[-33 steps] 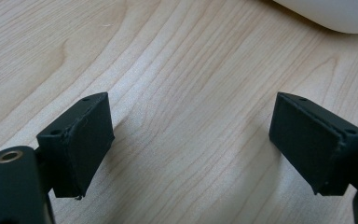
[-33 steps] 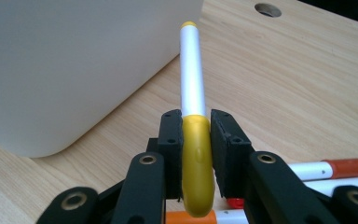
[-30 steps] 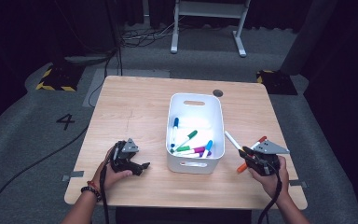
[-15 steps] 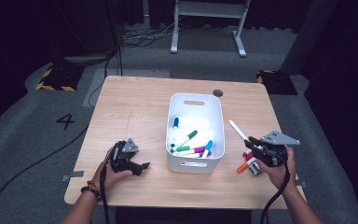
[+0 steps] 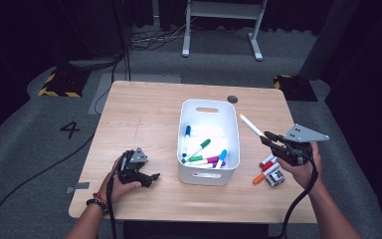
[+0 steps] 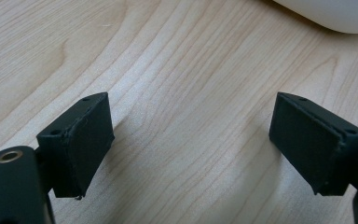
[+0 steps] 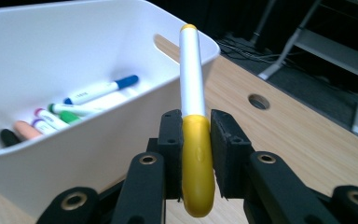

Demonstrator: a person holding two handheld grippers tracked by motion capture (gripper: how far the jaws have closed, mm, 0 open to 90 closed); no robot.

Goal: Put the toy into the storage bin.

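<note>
Your right hand-held gripper (image 7: 196, 135) is clenched on the yellow-capped marker (image 7: 193, 93), pads pressing the yellow cap, white barrel pointing up and away toward the white bin (image 7: 37, 42); in the high view that hand-held gripper (image 5: 271, 138) is raised off the surface (image 5: 144, 109), just right of the bin (image 5: 185, 149), the marker (image 5: 251, 125) slanting toward the bin's right wall. Your left hand-held gripper (image 6: 191, 140) is released, jaws wide apart over bare wood; it sits (image 5: 151, 177) low on the surface left of the bin. Several markers (image 5: 204, 154) lie inside the bin; loose markers (image 5: 264, 167) lie on the surface beneath your right hand (image 5: 301, 167).
</note>
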